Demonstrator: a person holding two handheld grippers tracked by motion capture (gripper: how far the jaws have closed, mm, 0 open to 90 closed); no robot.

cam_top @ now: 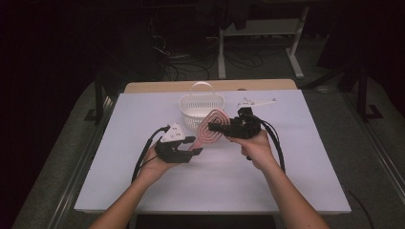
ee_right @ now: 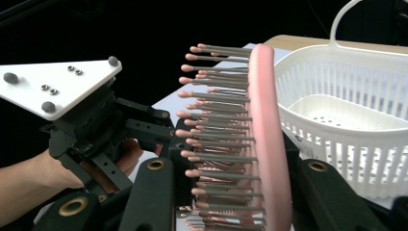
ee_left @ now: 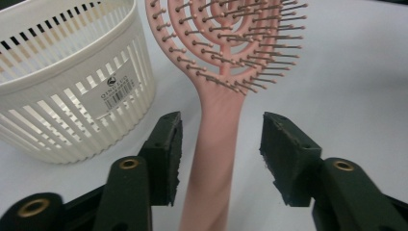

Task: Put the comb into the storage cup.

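Note:
A pink hairbrush hangs in the air above the white table, just in front of a white slotted basket. My right gripper is shut on the brush's head; in the right gripper view its jaws press the head from the bristle side and the back. My left gripper is open, and the brush's handle runs between its two pads without touching them. The basket stands to the left of the brush in the left gripper view and looks empty.
The basket has a hoop handle and stands near the table's far middle. A wooden edge shows behind the table. Beyond it, on a dark floor, are white desk legs and cables. Bare table surface lies to both sides and in front.

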